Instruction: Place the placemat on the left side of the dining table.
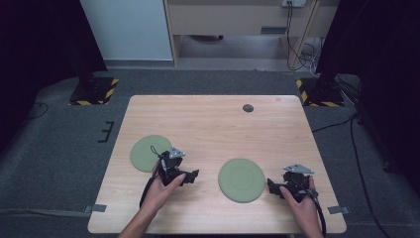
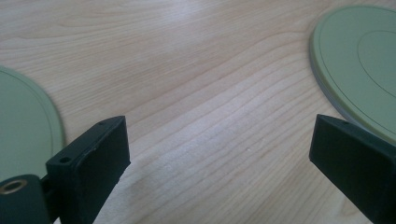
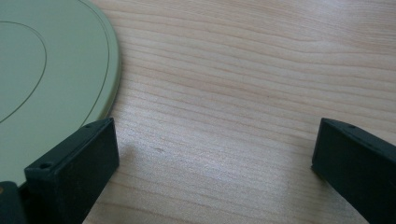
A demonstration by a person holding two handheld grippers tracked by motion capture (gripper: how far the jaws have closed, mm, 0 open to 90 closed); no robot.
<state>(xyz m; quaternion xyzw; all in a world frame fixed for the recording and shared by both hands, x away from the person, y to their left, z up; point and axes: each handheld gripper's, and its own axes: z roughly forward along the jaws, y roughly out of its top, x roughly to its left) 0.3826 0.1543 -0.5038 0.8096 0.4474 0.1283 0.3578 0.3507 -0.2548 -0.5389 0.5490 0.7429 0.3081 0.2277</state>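
Two flat round green plates lie on the wooden table. The left plate is partly covered by my left gripper, which rests low over the wood and points right. In the left gripper view, the left gripper is open over bare wood, with the left plate on one side and the right plate on the other. My right gripper sits just right of the right plate. Seen in its own view, the right gripper is open and empty, its left jaw at the right plate's rim.
A small dark round disc is set into the table near its far edge. Black stands on yellow-striped bases flank the table on the grey floor. Cables run along the right side.
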